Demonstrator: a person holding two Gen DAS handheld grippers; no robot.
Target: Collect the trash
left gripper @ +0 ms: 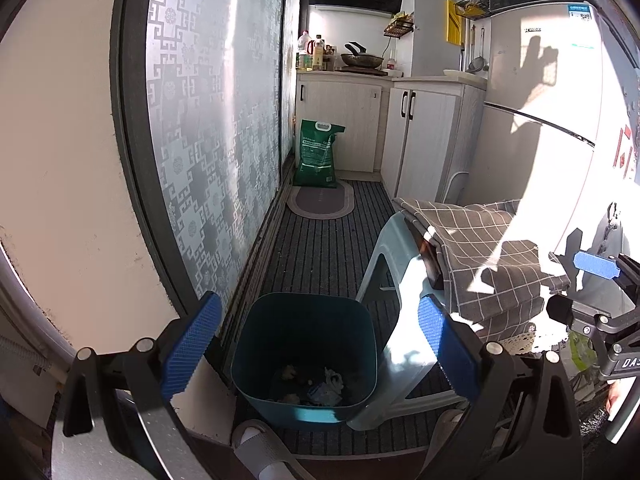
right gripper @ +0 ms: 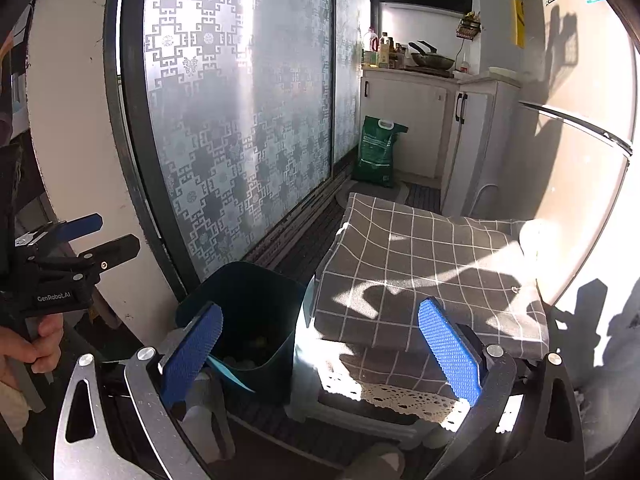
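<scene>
Left claw (left gripper: pixel 320 344) gapes wide and empty over the bin (left gripper: pixel 306 356); scraps of trash (left gripper: pixel 320 388) lie in its bottom; right claw (right gripper: pixel 320 348) spread wide too, holding nothing, by the checked cloth (right gripper: pixel 420 264).

You are looking at a green bag (left gripper: pixel 318 154) leaning on the white cupboard (left gripper: pixel 340 124); a small oval mat (left gripper: pixel 322 200) is lying just before it; a checked cloth (right gripper: pixel 424 268) is covering a pale stool (left gripper: pixel 390 248); a pan (left gripper: pixel 362 59) is sitting up on the counter.
</scene>
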